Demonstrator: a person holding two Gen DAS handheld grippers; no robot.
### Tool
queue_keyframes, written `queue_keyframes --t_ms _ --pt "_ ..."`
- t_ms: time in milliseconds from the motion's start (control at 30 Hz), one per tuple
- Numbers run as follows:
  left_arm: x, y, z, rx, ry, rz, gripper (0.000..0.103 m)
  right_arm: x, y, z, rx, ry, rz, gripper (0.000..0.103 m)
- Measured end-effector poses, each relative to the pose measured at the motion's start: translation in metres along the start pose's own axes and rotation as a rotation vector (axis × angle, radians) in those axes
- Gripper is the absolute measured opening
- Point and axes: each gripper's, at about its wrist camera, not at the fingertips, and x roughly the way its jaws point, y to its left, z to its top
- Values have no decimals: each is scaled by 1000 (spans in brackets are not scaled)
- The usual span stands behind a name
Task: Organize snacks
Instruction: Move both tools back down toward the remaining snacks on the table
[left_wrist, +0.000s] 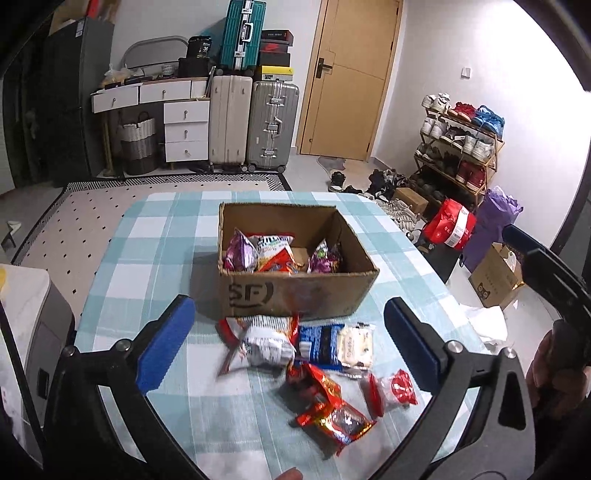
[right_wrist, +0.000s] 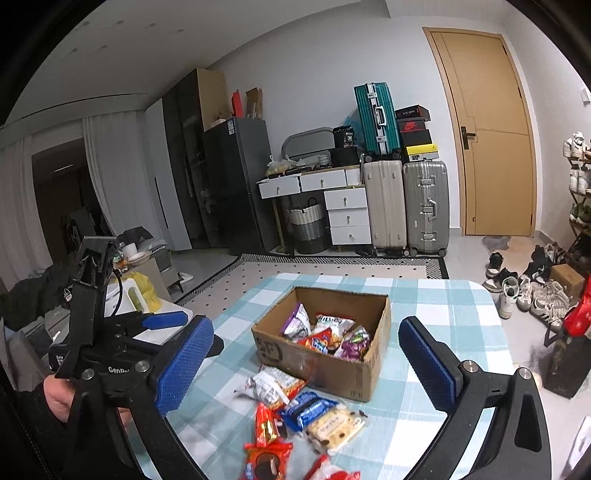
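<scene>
An open cardboard box (left_wrist: 295, 295) (right_wrist: 354, 373) stands on the checked tablecloth and holds several snack bags (left_wrist: 273, 254) (right_wrist: 325, 334). Loose snacks lie in front of it: a white and red bag (left_wrist: 264, 343) (right_wrist: 271, 386), a blue packet (left_wrist: 319, 345) (right_wrist: 306, 408), a cream packet (left_wrist: 356, 343) (right_wrist: 336, 428) and red packets (left_wrist: 328, 402) (right_wrist: 266, 454). My left gripper (left_wrist: 291, 343) is open and empty above the loose snacks. My right gripper (right_wrist: 306, 365) is open and empty, raised near the box. The left gripper (right_wrist: 162, 321) also shows at the left of the right wrist view.
The table (left_wrist: 122, 280) (right_wrist: 454, 321) is edged by floor on all sides. A white cabinet (left_wrist: 22, 306) stands at its left. Suitcases (left_wrist: 251, 125), drawers and a door are at the back. A shoe rack (left_wrist: 458, 147), bags and boxes stand on the right.
</scene>
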Motion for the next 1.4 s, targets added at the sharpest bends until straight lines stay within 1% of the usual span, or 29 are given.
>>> queue_keyframes --t_ms 133,300,400,667,800,900,1000,1400 --pt "-4 -4 -14 -3 5 -3 102 -7 1 -14 0 21 -2 102" --pt "-3 -5 -34 -11 24 -11 102 -12 -2 -39 22 60 -19 102" --pt "0 0 -44 -39 35 -28 102 -12 -5 -52 42 82 -21 102" --pt "14 5 -71 -38 78 -16 102 -2 -4 -80 51 142 -33 102" --pt "22 9 -84 -49 106 -29 102 3 -5 -95 58 173 -39 102" --pt "29 12 -94 -50 126 -30 102 7 -6 -106 75 197 -23 102" --pt "35 14 -102 -58 135 -34 102 14 -8 -120 87 225 -41 102" --pt "66 10 -137 -54 220 -72 102 47 -22 -163 133 342 -69 102"
